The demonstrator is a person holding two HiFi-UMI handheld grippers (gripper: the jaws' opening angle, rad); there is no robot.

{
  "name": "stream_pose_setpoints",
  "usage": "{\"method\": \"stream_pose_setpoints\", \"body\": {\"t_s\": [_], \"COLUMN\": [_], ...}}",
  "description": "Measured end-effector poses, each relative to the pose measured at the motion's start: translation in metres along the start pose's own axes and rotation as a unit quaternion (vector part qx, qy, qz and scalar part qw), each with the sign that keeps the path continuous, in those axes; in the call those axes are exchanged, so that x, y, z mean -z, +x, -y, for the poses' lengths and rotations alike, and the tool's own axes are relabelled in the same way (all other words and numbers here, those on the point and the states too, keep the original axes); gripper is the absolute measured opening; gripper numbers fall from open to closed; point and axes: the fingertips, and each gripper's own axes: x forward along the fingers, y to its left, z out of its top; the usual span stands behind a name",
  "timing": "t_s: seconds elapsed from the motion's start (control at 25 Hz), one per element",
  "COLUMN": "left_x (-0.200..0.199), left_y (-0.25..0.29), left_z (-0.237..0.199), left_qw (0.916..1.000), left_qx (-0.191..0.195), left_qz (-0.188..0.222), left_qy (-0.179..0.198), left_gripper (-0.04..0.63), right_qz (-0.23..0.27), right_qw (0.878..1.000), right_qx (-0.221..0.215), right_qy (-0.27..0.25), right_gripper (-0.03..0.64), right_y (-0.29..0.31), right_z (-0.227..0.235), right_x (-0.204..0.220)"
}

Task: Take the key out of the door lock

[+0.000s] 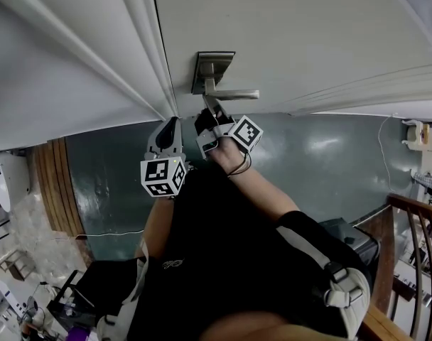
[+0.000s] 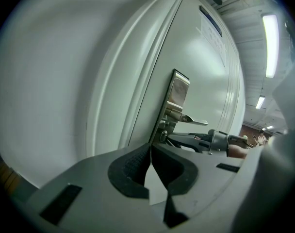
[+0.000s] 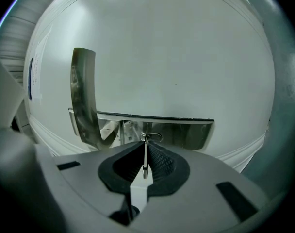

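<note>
I am seeing the key [image 3: 145, 160] sitting between my right claw's [image 3: 145, 150] pads, its far end meeting the lock plate [image 3: 186, 134] straight ahead on the door [image 3: 176, 57]. The door handle [image 3: 84, 101] is standing up-left of that claw, and my left claw [image 2: 151, 152] is hanging just beside it on its left.

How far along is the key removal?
Done: the right hand-held gripper is at the lock and shut on the key. In hand: the key sits edge-on between the pads, its far end at the keyhole, not yet out. Left: pull it clear of the door. The left hand-held gripper is shut on nothing, off to the side.
</note>
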Motion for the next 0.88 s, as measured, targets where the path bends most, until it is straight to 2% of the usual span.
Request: {"method": "stream_pose_setpoints", "body": {"t_s": [0.4, 0.52, 0.68, 0.88], "left_x": [0.003, 0.006, 0.014, 0.028], "left_y": [-0.009, -0.009, -0.009, -0.007], "left_z": [0.001, 0.003, 0.004, 0.009], "left_qw": [1.0000, 1.0000, 0.9998, 0.9995], "left_qx": [0.001, 0.005, 0.008, 0.010], "left_qz": [-0.001, -0.003, -0.008, -0.019], "left_qy": [0.002, -0.003, -0.015, -0.022], "left_gripper": [0.029, 0.029, 0.029, 0.029], "right_qz": [-0.008, -0.020, -0.042, -0.055], "right_qw": [1.000, 0.999, 0.994, 0.991], "right_qx": [0.004, 0.009, 0.017, 0.024], "right_qy": [0.000, -0.030, -0.097, -0.119], "right_gripper": [0.029, 0.029, 0.029, 0.029], "right_y": [-0.015, -0.025, -0.038, -0.059], "right_z": [0.000, 0.001, -0.001, -0.002], "right_x": [0.010, 0.014, 0.013, 0.012]}}
